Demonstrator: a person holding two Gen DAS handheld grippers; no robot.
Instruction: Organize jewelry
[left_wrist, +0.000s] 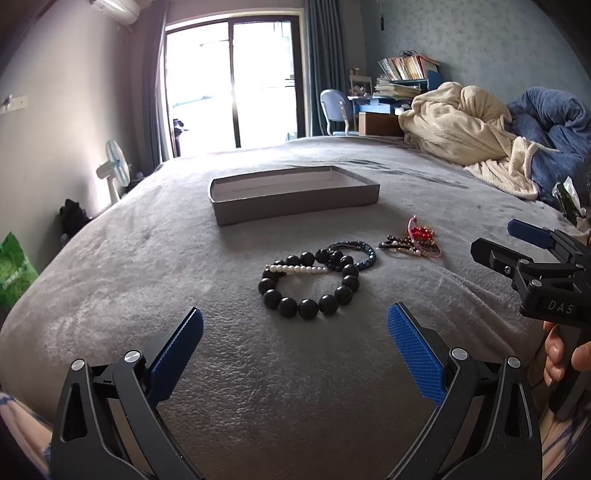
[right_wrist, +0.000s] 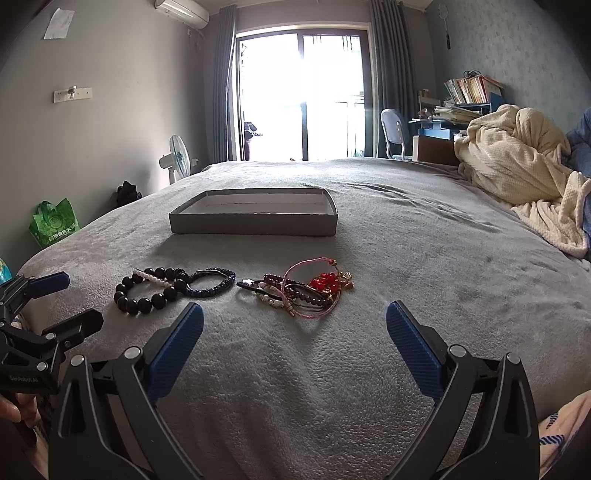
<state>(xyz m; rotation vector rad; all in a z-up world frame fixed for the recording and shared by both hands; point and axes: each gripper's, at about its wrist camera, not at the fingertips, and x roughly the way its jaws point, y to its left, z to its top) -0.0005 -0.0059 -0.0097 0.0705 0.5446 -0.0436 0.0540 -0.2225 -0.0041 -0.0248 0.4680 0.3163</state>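
Both grippers gape wide, empty, above bracelets on a grey bed facing a bright window.

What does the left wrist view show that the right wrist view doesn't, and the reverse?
Only the left wrist view shows the blue quilt behind the cream blanket, and the right gripper from the side, open.

Only the right wrist view shows the paper sheet high on the wall, and the left gripper from the side, open.

Both show the grey tray, with no jewelry visible inside, the black bead bracelet, the pearl strand, the blue braided bracelet, the red and pink tangle, the fan and the green bag.
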